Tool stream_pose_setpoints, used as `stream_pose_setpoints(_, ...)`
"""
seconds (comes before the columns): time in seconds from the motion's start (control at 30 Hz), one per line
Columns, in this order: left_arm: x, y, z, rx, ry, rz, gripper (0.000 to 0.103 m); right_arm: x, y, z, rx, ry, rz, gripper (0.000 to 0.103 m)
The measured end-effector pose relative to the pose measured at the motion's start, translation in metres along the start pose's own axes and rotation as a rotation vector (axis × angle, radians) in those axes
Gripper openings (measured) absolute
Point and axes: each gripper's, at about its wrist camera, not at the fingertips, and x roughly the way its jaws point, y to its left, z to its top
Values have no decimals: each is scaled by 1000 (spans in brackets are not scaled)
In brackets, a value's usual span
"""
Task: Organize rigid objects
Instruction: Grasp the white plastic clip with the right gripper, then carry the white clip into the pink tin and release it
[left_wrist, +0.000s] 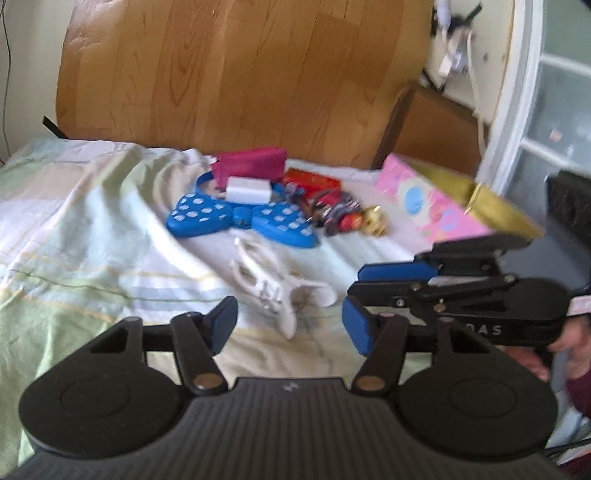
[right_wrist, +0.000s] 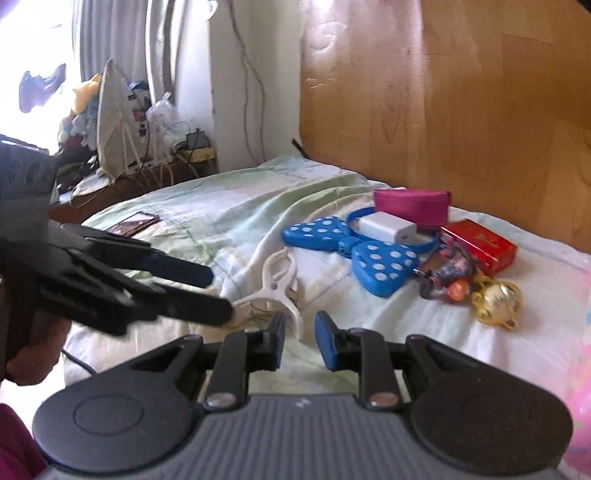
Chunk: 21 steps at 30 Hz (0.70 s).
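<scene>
Left wrist view, right gripper (left_wrist: 356, 286) lettered "DAS", jaws narrowly parted, empty, left gripper (left_wrist: 290, 328) jaws released.

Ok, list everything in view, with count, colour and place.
clip: one, white, on the sheet nearest the grippers
bow case: one, blue with white dots, mid-bed
charger: one, white, on the bow case's strap
pouch: one, magenta, by the headboard
box: one, red, right of the pouch
keychains: a mixed-colour cluster, count unclear
trinket: one, gold, beside the keychains
gift box: one, pink, bed's right edge
left gripper: open, empty
right gripper: jaws narrowly apart, empty
</scene>
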Motion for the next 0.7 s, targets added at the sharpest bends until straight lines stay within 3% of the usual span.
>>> stream_pose_setpoints(0.1,13,5,-1,-20,36,21,34,15,6,1,-41,29,-5,21)
stream_pose_setpoints(0.13,17,6,-1,-19,48,32,18,21,6,0,-45,39,-7,17)
stream_pose_setpoints(0.17,20,6,-1,-17,61,42,13,27,6,0,-47,54,-9,12)
stream_pose_setpoints(0.23,18,3,0,-28,49,51,11,32,5,-2,-24,68,-4,7)
stream_pose_setpoints(0.4,1,-18,27,21,-70,-10,7,-8,9,0,-50,-73,-88,7)
stream_pose_setpoints(0.6,21,-95,66,228,-199,-176,7,-70,-4,-10,-122,-219,-400,7)
stream_pose_setpoints(0.7,42,-138,80,301,-226,-260,7,-100,-22,-14,-126,-268,-557,7)
